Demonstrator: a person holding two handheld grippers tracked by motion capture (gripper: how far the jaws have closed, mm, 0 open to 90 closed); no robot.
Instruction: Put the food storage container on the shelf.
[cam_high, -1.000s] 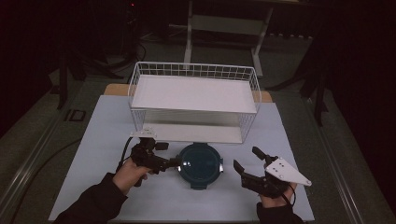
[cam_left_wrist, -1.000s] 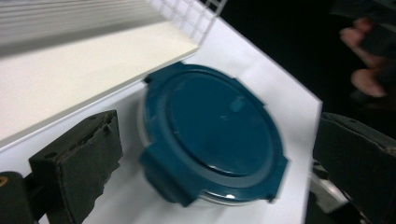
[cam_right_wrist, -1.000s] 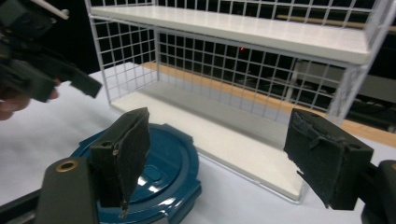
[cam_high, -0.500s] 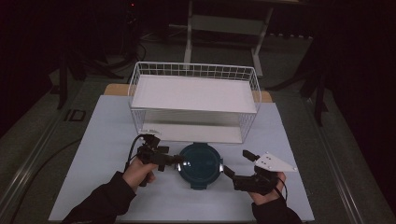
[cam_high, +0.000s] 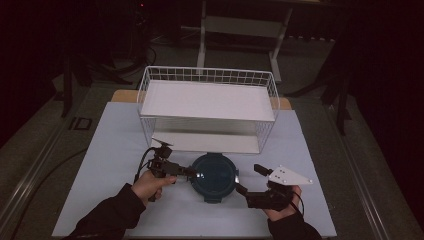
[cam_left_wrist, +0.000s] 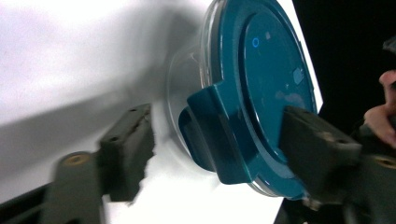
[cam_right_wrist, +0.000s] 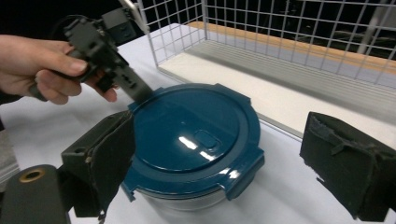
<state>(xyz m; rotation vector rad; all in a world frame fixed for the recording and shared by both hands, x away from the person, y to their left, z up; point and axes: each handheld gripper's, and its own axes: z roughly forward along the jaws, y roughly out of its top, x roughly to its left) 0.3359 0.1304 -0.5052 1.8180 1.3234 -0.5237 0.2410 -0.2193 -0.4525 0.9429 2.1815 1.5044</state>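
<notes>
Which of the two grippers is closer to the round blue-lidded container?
Left. The left gripper already has its fingers at the container, around a lid clip. The right gripper waits just off its opposite rim, fingers open.

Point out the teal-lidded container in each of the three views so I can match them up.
High view: teal-lidded container at front centre of the table, between the grippers.
Left gripper view: upper right, turned on its side, one lid clip between the jaws.
Right gripper view: centre, between the jaws.
Shared landmark: wire basket behind it.
</notes>
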